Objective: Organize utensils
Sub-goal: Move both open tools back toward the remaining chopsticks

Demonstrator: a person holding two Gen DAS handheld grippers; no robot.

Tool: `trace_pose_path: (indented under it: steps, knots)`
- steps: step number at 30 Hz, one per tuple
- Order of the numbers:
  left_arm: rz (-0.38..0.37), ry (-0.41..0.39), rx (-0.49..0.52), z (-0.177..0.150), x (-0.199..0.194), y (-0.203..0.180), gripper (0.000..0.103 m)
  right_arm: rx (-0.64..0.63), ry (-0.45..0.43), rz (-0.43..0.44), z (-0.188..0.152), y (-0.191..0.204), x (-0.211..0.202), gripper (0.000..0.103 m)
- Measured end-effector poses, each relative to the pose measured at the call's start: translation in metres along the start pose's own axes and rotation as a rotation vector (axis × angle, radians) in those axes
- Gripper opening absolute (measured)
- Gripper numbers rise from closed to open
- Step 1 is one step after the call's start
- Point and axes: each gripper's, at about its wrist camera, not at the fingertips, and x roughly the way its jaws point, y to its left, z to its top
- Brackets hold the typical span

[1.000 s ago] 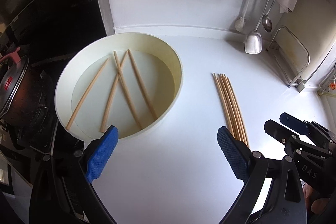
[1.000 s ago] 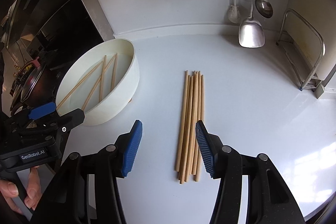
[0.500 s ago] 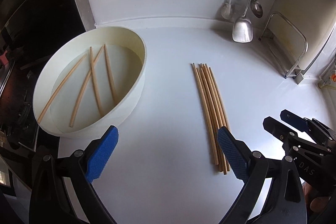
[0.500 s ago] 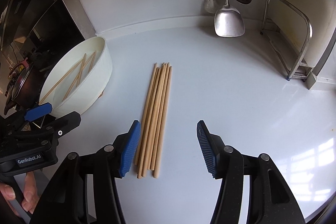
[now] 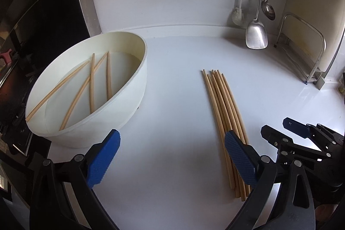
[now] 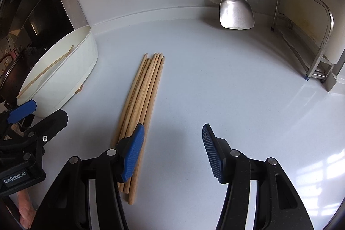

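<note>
Chopsticks (image 6: 142, 105) are laid in a tidy bundle on the worktop (image 6: 215, 79), likely sorted out of the bowl (image 5: 138, 87), where four are left. Both the left gripper (image 5: 172, 156) and the right gripper (image 6: 172, 152) are held spread and empty.

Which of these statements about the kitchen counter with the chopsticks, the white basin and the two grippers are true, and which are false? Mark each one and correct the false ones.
1. Four chopsticks lie inside the white basin. True.
2. The bundle of chopsticks on the white counter leans against the basin. False: it lies apart from the basin, bare counter between them.
3. The left gripper is shut on a chopstick. False: its jaws stand wide open and hold nothing.
4. The right gripper is open and empty. True.
5. A metal spatula hangs at the back wall. True.
6. The basin lies upside down. False: it stands open side up.
</note>
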Motion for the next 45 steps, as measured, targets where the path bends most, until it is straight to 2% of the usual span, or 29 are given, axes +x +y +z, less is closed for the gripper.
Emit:
trace_pose_path:
  steps: [6,26,30,45]
  knots:
    - [-0.017,0.023,-0.027,-0.002,0.015,0.008,0.096,-0.018,0.018,-0.023,-0.004,0.005,0.018,0.054]
    - [-0.031,0.054,-0.060,-0.005,0.026,0.016,0.096,-0.057,0.016,-0.061,-0.003,0.015,0.028,0.054]
    - [-0.029,0.048,-0.053,-0.004,0.026,0.016,0.096,-0.095,0.017,-0.072,-0.003,0.020,0.027,0.054]
    - [-0.041,0.056,-0.039,0.005,0.036,0.000,0.096,-0.101,0.027,-0.078,0.000,0.007,0.034,0.054]
